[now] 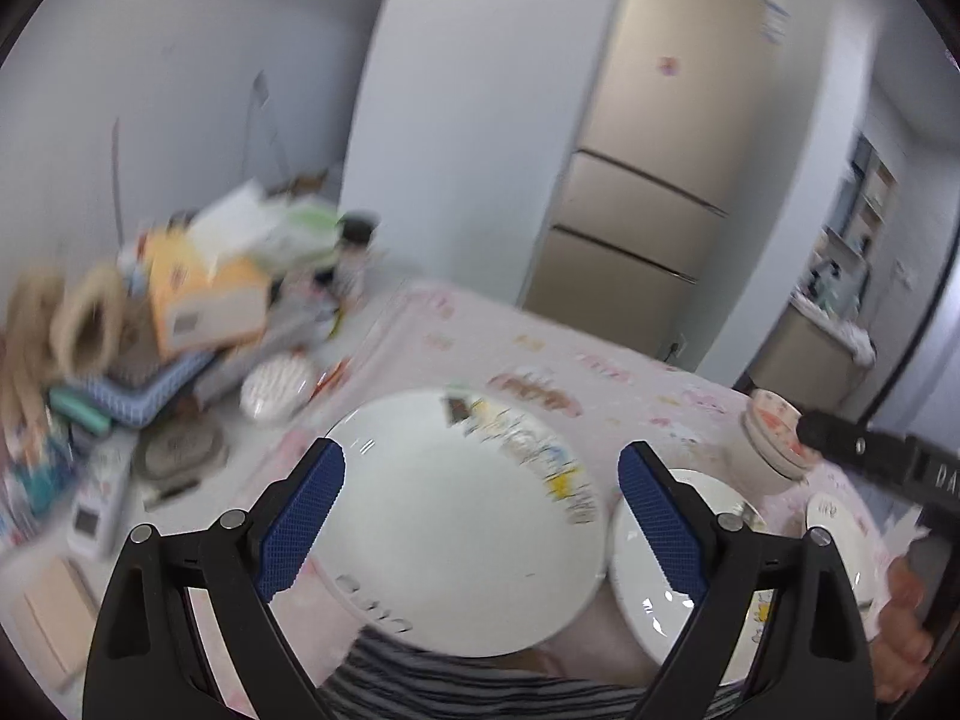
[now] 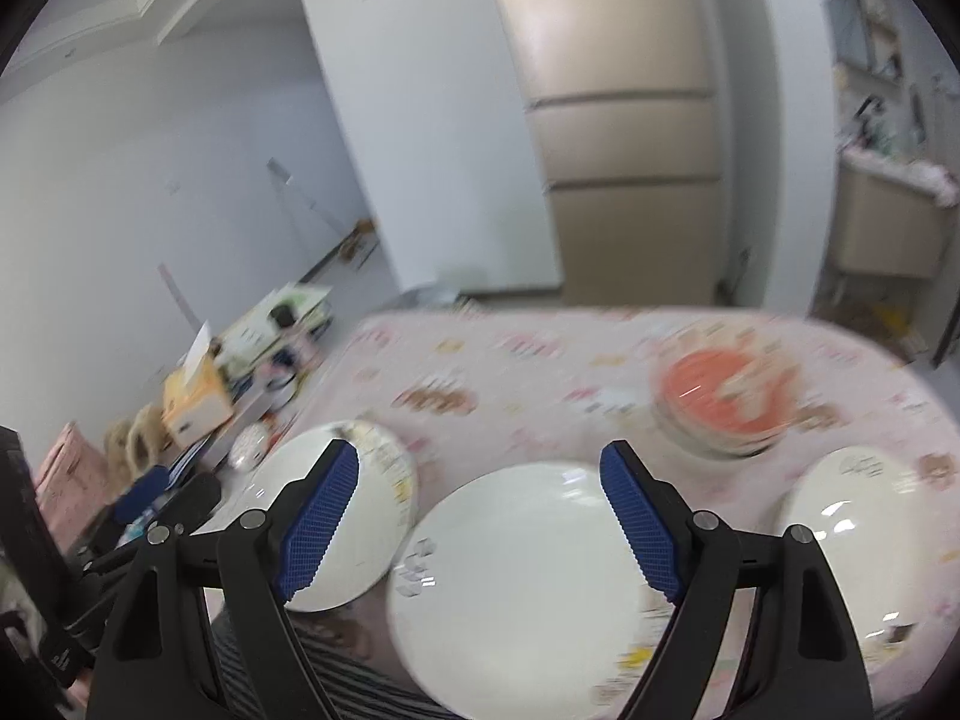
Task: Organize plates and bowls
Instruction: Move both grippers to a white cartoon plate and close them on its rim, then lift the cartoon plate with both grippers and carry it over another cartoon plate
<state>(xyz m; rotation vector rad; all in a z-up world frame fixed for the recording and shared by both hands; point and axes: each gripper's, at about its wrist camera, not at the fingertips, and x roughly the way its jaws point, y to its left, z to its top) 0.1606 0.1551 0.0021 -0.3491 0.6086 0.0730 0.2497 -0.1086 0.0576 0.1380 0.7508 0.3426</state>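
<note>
White porcelain fills the lower part of both wrist views: three plates lie in a row on the table with the pink patterned cloth (image 2: pixel 510 360), near its front edge. The left plate (image 1: pixel 444 516) sits straight ahead of my left gripper (image 1: pixel 480 516), seen between its two blue pads, which stand wide apart and hold nothing. The middle plate (image 2: pixel 516 588) lies in the same way ahead of my right gripper (image 2: pixel 480 516), whose jaws are also released and empty. The right plate (image 2: pixel 852 540) is off to the side of the right jaws, and behind it, further on the table, stands a stack of bowls (image 2: pixel 720 402) with an orange-red inside. The views are blurred, so I cannot tell if the left and middle plates touch at their rims or only lie just beside each other. Both grippers point down toward the table from the front side, above the plates, not on them. In my judgement nothing is stacked yet among the plates. A plate is flat and round, so the jaws must come to its near rim, one pad above and one under, and each hand is nearer to its own plate.
</note>
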